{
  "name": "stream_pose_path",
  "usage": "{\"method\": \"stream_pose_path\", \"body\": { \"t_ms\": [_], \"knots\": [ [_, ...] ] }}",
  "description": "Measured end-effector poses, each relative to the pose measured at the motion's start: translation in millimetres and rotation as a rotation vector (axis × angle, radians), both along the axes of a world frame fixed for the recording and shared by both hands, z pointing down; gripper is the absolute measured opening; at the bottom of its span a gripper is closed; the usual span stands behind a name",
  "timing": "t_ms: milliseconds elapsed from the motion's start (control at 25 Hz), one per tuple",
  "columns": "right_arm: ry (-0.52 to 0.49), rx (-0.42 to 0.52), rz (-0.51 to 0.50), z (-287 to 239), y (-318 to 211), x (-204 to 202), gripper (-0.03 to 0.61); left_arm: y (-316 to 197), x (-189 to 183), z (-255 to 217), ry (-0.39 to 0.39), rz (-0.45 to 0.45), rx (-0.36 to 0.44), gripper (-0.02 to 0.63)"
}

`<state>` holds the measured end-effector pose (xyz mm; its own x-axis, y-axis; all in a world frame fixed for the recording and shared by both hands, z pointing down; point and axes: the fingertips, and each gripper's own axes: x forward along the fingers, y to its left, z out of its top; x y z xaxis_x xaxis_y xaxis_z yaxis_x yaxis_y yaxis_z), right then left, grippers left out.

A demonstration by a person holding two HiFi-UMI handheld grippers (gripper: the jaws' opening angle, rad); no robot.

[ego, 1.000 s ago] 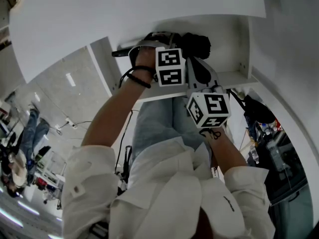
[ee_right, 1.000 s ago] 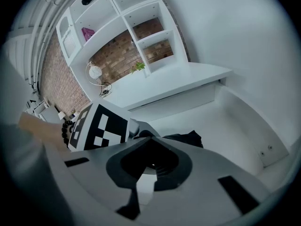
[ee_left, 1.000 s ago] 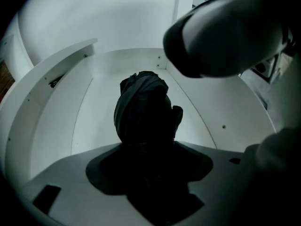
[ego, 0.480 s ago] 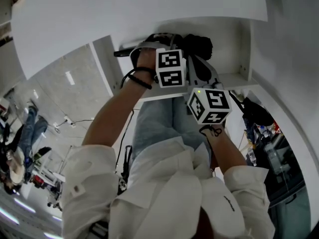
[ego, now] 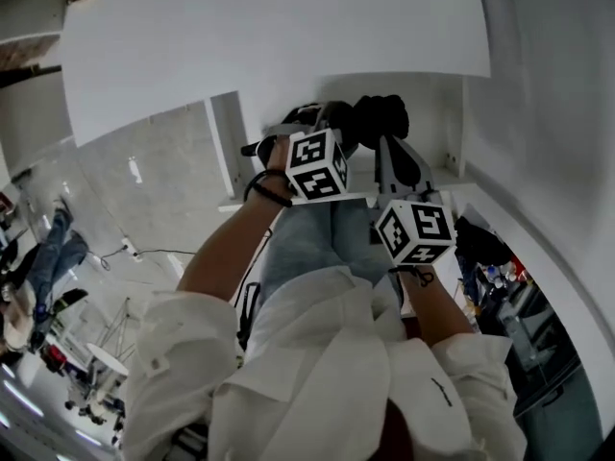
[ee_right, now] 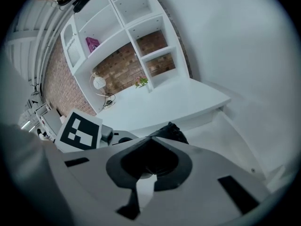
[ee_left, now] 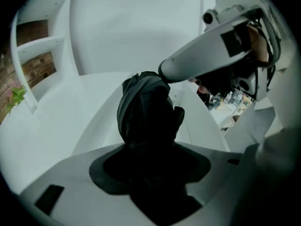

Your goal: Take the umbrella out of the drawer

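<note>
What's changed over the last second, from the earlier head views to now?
The left claw and right claw rose together, lifting the black folded umbrella higher over the white drawer. Unchanged: both claws stay clamped on the umbrella, side by side.

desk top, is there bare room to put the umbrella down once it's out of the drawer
The desk top is bare in front of the lamp and plant. It is crowded over the drawer, where the left gripper and right gripper hold the umbrella.

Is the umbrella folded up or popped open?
Folded up: the umbrella is a tight black bundle between the jaws of the left gripper.
</note>
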<state>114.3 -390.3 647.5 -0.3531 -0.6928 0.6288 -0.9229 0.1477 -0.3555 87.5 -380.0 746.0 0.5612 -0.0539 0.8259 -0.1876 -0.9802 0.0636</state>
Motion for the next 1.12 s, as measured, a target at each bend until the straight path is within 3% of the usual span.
{"method": "stream_pose_path", "body": {
  "t_ms": [320,560,840,1120],
  "knots": [
    [-0.024,0.198,-0.018,-117,1,13,0.017,-5,-4,-128,0.26,-0.306,0.05,0.273],
    [-0.054,0.334,-0.021,-188,-3,-1,0.017,-19,-38,-215,0.437,-0.487,0.132,0.273],
    [-0.06,0.446,-0.034,-252,0,-2,0.017,-24,-77,-310,0.594,-0.619,0.292,0.273],
    [-0.036,0.583,-0.075,-315,11,-1,0.017,-13,-99,-409,0.824,-0.7,0.435,0.274]
  ]
}}
